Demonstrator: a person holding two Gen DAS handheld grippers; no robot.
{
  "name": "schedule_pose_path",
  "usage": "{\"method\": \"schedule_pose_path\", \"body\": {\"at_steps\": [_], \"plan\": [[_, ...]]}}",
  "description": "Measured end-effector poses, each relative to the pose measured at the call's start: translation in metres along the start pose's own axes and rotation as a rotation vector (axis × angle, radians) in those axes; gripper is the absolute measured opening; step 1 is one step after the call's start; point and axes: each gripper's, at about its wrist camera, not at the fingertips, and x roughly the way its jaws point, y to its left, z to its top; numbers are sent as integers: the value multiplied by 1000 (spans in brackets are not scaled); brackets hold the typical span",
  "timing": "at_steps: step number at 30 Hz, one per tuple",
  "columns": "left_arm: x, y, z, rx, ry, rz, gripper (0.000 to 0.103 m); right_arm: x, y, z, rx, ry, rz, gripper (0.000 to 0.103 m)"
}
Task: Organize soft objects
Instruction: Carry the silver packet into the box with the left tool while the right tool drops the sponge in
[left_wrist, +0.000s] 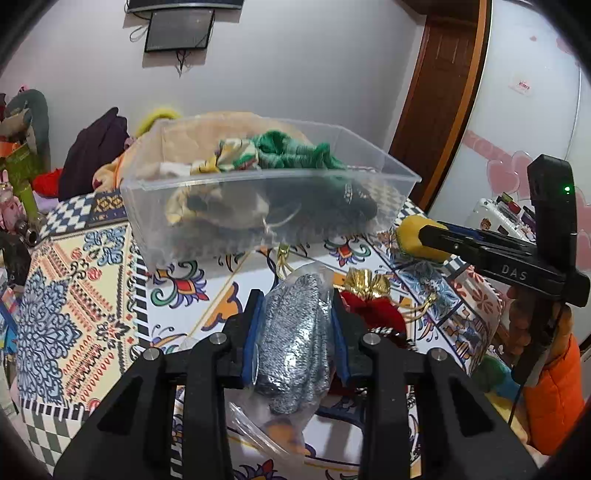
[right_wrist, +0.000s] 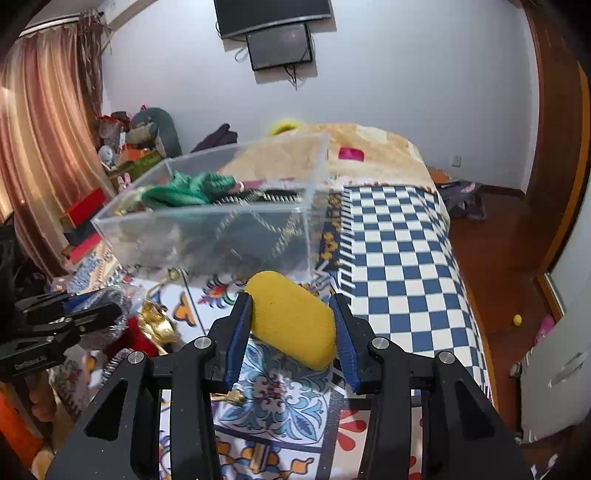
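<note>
My left gripper (left_wrist: 297, 299) is shut on a grey knitted item in a clear plastic bag (left_wrist: 295, 339), held above the patterned bedspread. My right gripper (right_wrist: 291, 301) is shut on a yellow sponge (right_wrist: 291, 325); it also shows in the left wrist view (left_wrist: 415, 236) at the right. A clear plastic box (left_wrist: 258, 192) stands ahead of both grippers and holds a green knit (left_wrist: 295, 151) and other soft things; it also shows in the right wrist view (right_wrist: 221, 225). A red pouch with a gold top (left_wrist: 369, 299) lies just right of the left gripper.
The bedspread (left_wrist: 74, 295) covers a bed, with a blue-and-white checked part (right_wrist: 399, 258) to the right. Clothes and toys (left_wrist: 96, 155) are piled at the far left by the wall. A wooden floor (right_wrist: 491, 258) and a door frame lie to the right.
</note>
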Motion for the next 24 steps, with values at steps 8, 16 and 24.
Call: {"method": "schedule_pose_path", "body": {"at_steps": [8, 16, 24], "plan": [[-27, 4, 19, -17, -82, 8, 33, -26, 11, 17, -18, -86, 20, 39], [-46, 12, 52, -36, -170, 43, 33, -37, 22, 40, -46, -162, 31, 40], [-47, 8, 87, -47, -235, 51, 33, -33, 31, 61, -58, -223, 27, 40]]}}
